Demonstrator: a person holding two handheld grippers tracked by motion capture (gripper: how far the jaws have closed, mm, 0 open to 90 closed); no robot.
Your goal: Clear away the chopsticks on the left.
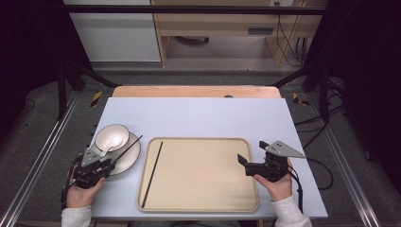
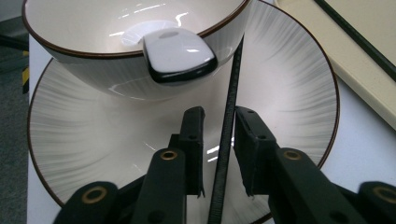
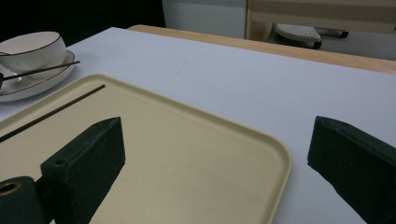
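Black jaws of my left gripper (image 2: 219,135) straddle a chopstick (image 2: 229,121) running lengthwise over the plate (image 2: 299,102), not yet clamped; my right gripper (image 1: 250,158) gapes empty beside the tray (image 1: 198,208).

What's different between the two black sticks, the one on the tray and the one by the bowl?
The chopstick on the tray lies flat and untouched; the chopstick over the plate runs between the left gripper jaws, which look slightly apart. The first rests on the beige tray, the second crosses the white plate beside the bowl. Both are thin, straight and black.
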